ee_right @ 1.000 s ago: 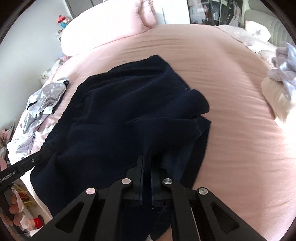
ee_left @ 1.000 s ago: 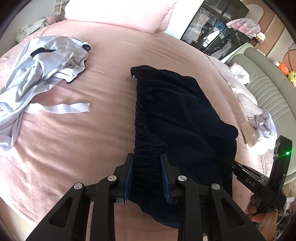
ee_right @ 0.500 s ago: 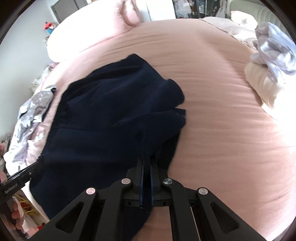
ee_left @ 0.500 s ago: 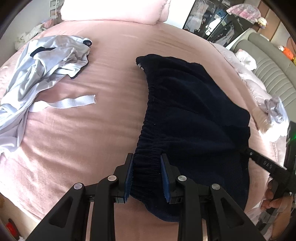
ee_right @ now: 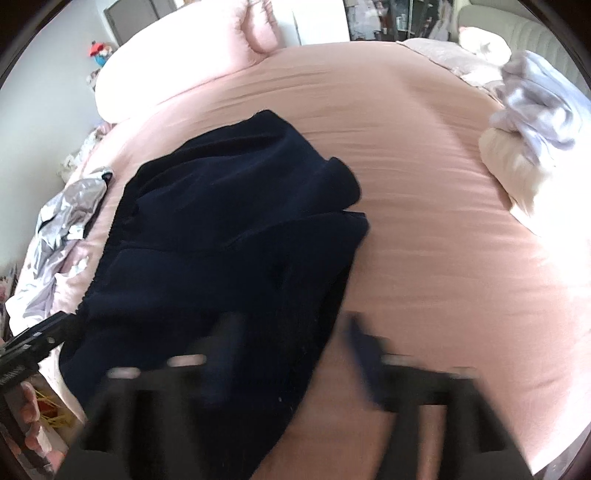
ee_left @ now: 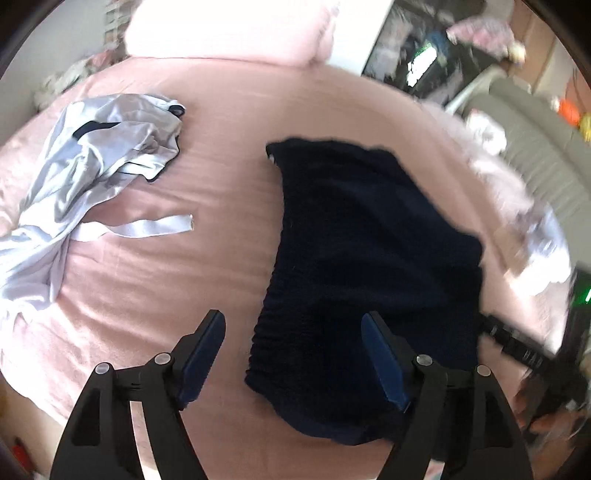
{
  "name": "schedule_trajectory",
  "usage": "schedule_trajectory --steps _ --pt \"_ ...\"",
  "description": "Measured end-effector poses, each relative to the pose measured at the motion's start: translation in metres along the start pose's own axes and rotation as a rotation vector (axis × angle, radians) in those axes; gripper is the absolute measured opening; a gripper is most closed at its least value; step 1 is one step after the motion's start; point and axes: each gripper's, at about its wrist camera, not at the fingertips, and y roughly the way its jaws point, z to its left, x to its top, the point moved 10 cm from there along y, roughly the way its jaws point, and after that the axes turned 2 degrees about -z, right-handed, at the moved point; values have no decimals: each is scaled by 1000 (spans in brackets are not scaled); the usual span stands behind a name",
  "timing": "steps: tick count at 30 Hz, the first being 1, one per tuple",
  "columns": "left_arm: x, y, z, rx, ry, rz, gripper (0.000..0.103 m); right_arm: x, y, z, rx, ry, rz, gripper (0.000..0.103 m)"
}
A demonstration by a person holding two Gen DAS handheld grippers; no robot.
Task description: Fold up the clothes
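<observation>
I've just let go with both tongs, left tongs (ee_left: 293, 347) and right tongs (ee_right: 291, 343) now spread apart, leaving the dark shorts (ee_left: 369, 266) lying folded on the bed (ee_left: 155, 280) ahead of them.

A wide bed (ee_left: 229, 122) under a pink sheet fills the room, with a plump pink pillow (ee_left: 229, 33) at its far end. Beyond it on the right stand a dark glass cabinet (ee_left: 436, 59) and a grey-green ribbed sofa (ee_left: 546, 158). Bright daylight washes the right side.
</observation>
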Motion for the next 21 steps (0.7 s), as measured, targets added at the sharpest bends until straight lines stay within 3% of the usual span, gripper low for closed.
schedule_trajectory --steps 3,6,17,21 --pt "6 -3 1 -86 -95 10 76 -4 -9 -3 53 63 -9 77" --pt "5 -7 9 -69 -126 8 76 -9 -22 -9 134 162 -18 77" --pt "-12 -18 6 12 38 -22 76 -59 -64 19 72 45 -71 77" --pt "-17 -22 1 -5 112 -45 76 -78 -66 36 93 21 -64 77"
